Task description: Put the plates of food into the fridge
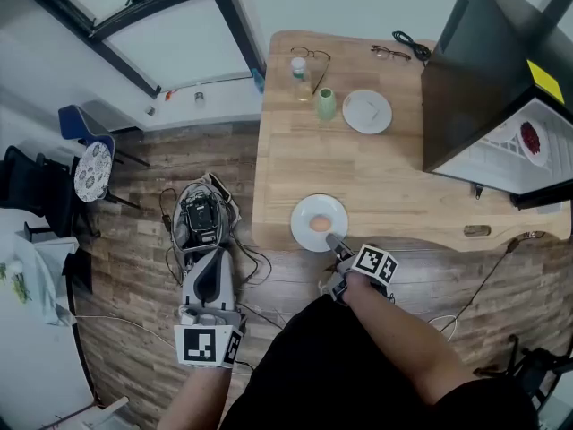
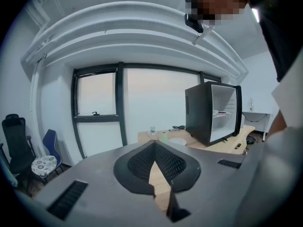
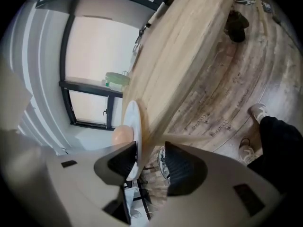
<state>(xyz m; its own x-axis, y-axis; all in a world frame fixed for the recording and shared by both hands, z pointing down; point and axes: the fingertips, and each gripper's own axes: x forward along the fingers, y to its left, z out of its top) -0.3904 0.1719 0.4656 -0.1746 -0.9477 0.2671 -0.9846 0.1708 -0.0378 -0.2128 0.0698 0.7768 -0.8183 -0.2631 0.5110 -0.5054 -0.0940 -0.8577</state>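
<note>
A white plate (image 1: pixel 320 222) with a round peach-coloured piece of food (image 1: pixel 320 225) sits at the near edge of the wooden table (image 1: pixel 286 159). My right gripper (image 1: pixel 339 245) is at that plate's near rim. In the right gripper view the plate (image 3: pixel 132 123) stands edge-on between the open jaws of that gripper (image 3: pixel 149 162), with one pad over the plate and the other apart, below the table edge. A second white plate (image 1: pixel 367 111) lies further back. The black fridge (image 1: pixel 488 79) stands open on the right. My left gripper (image 1: pixel 208 260) hangs shut and empty over the floor.
A green cup (image 1: pixel 325 104), a clear glass (image 1: pixel 298 68) and two pairs of spectacles (image 1: pixel 391 53) lie at the table's far end. A plate of red food (image 1: pixel 533 137) is inside the fridge. A black bag with cables (image 1: pixel 199 213) sits on the floor, and chairs (image 1: pixel 89 168) stand left.
</note>
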